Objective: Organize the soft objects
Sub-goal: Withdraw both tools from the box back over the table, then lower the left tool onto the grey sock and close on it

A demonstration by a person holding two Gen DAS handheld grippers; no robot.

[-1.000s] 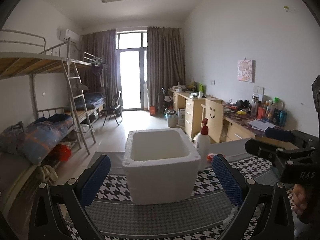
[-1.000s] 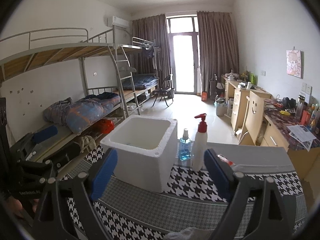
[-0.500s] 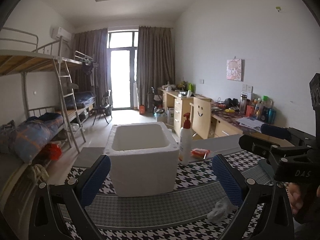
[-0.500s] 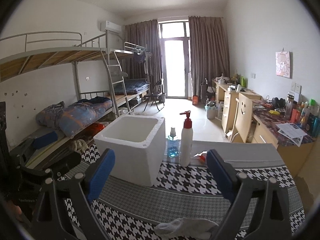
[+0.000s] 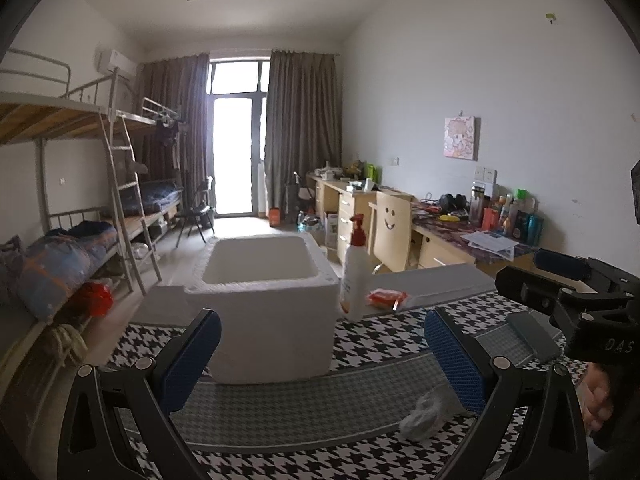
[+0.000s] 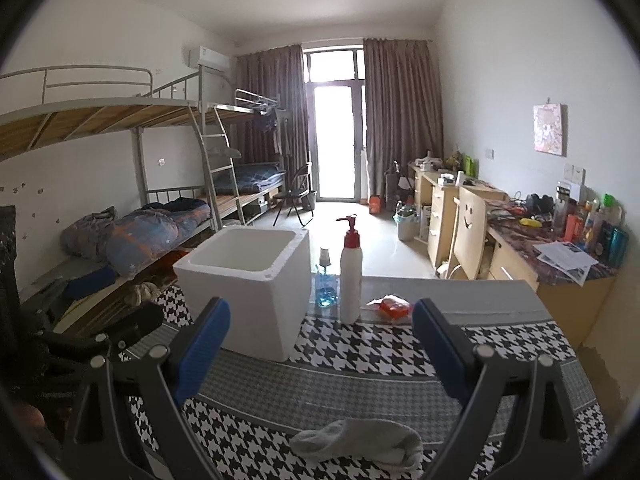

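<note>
Right wrist view: white sock (image 6: 356,440) crumpled on the houndstooth desk (image 6: 360,380), lying low between the wide-apart fingers of the right claw (image 6: 320,344), nearer the camera than the blue pads and touching neither. Left wrist view: same sock (image 5: 430,412) just beside the right-hand pad of the left claw (image 5: 322,346), likewise spread and empty. Farther back, white foam box (image 6: 248,280), open-topped, with pump bottle (image 6: 351,276) and orange packet (image 6: 394,306) beside.

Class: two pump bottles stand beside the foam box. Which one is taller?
The white bottle with the red pump; the blue bottle beside it is shorter.
</note>
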